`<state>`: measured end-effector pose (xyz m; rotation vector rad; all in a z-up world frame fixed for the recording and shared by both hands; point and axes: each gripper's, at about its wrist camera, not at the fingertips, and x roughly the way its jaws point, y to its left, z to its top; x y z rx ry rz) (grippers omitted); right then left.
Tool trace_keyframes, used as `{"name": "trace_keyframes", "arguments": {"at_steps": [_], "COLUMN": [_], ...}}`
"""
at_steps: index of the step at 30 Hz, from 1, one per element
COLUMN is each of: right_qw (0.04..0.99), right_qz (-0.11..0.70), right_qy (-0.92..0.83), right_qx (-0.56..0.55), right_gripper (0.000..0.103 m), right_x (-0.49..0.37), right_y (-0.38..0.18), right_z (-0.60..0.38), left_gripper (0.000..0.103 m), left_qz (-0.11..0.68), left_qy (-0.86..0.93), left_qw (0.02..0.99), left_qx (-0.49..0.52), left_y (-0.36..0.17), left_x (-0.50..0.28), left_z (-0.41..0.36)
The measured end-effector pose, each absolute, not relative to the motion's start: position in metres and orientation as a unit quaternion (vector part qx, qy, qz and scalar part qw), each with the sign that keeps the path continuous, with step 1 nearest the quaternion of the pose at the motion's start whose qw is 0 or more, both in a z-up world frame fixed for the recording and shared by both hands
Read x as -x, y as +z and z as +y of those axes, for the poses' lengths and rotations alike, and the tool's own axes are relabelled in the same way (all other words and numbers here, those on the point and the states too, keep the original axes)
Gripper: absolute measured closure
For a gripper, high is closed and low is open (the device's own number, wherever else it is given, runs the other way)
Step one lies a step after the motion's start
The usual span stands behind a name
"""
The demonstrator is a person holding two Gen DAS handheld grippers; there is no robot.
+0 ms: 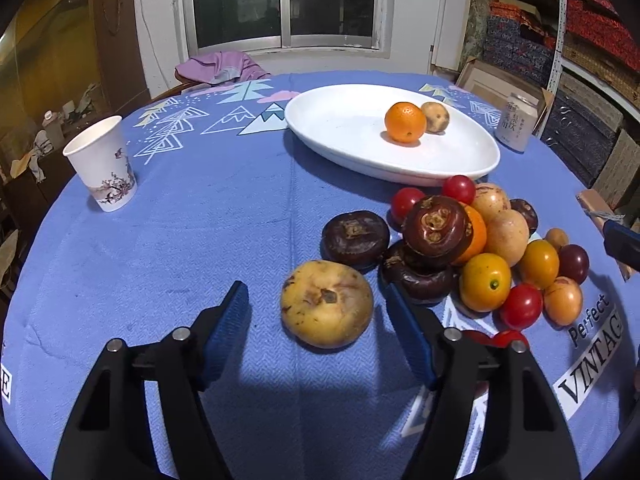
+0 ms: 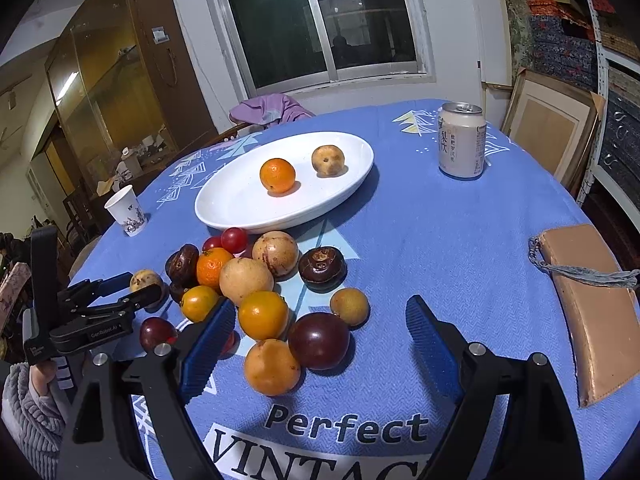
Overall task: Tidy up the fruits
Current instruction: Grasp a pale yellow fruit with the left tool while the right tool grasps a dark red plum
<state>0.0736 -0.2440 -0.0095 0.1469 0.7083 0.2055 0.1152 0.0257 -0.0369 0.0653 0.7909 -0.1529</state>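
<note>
**Fruit pile crowds both tongs; 2 pieces on the plate**

Left wrist view: The left tongs (image 1: 318, 322) stand apart around a yellow-brown fruit (image 1: 327, 303) on the blue cloth of the bench (image 1: 200, 240), neither pad touching it. The right-hand pad (image 1: 408, 328) sits just beside a dark brown fruit (image 1: 418, 280) at the edge of the fruit pile (image 1: 480, 248). Beyond lies the white plate (image 1: 340, 128), holding an orange (image 1: 405, 122) and a small tan fruit (image 1: 435, 117). A paper cup (image 1: 103, 163) stands well apart at left; a drink can (image 1: 515, 122) stands behind the plate.

Right wrist view: The right tongs (image 2: 320, 332) stand wide apart and grip nothing. Between their pads lie a dark purple fruit (image 2: 319, 341) and a yellow-orange fruit (image 2: 272, 367). The left-hand pad (image 2: 208, 348) presses close against the pile. A tan pouch (image 2: 592, 312) lies at right, clear of the fruit.
</note>
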Motion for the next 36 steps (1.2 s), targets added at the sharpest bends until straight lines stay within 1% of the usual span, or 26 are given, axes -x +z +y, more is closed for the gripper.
{"name": "trace_keyframes", "arguments": {"at_steps": [1, 2, 10, 15, 16, 18, 25, 27, 28, 30, 36], "right_qw": [0.930, 0.930, 0.926, 0.921, 0.920, 0.919, 0.917, 0.915, 0.913, 0.911, 0.909], "right_qz": [0.347, 0.348, 0.360, 0.375, 0.377, 0.381, 0.389, 0.391, 0.393, 0.395, 0.395], "right_qy": [0.100, 0.099, 0.093, 0.090, 0.089, 0.090, 0.086, 0.095, 0.104, 0.116, 0.123], "right_qx": [-0.070, -0.068, -0.062, -0.056, -0.052, -0.038, -0.015, -0.022, -0.030, -0.038, -0.049], "right_gripper": [0.015, 0.015, 0.015, 0.016, 0.018, 0.027, 0.040, 0.051, 0.055, 0.065, 0.067], "right_x": [-0.074, -0.075, -0.078, -0.077, -0.077, -0.077, -0.084, -0.085, -0.085, -0.085, -0.084], "right_y": [-0.010, -0.010, -0.014, -0.022, -0.023, -0.027, -0.035, -0.036, -0.037, -0.037, -0.037], "right_z": [-0.244, -0.243, -0.246, -0.249, -0.248, -0.244, -0.235, -0.236, -0.236, -0.236, -0.236], "left_gripper": [0.055, 0.057, 0.058, 0.058, 0.058, 0.058, 0.058, 0.058, 0.058, 0.058, 0.058], "left_qz": [0.391, 0.400, 0.400, 0.398, 0.398, 0.401, 0.394, 0.395, 0.397, 0.400, 0.404], "left_qy": [-0.078, -0.088, -0.072, -0.048, -0.047, -0.047, -0.056, -0.056, -0.057, -0.057, -0.060], "left_qw": [0.917, 0.912, 0.913, 0.916, 0.916, 0.915, 0.917, 0.917, 0.916, 0.915, 0.913], "left_qx": [-0.030, -0.026, -0.026, -0.002, 0.004, 0.008, -0.007, -0.007, -0.006, -0.006, -0.012], "left_y": [-0.039, -0.041, -0.039, -0.033, -0.032, -0.033, -0.032, -0.032, -0.032, -0.034, -0.036], "left_x": [-0.117, -0.119, -0.114, -0.110, -0.110, -0.110, -0.104, -0.103, -0.103, -0.104, -0.105], "left_z": [0.026, 0.026, 0.030, 0.050, 0.052, 0.054, 0.044, 0.043, 0.043, 0.043, 0.040]}}
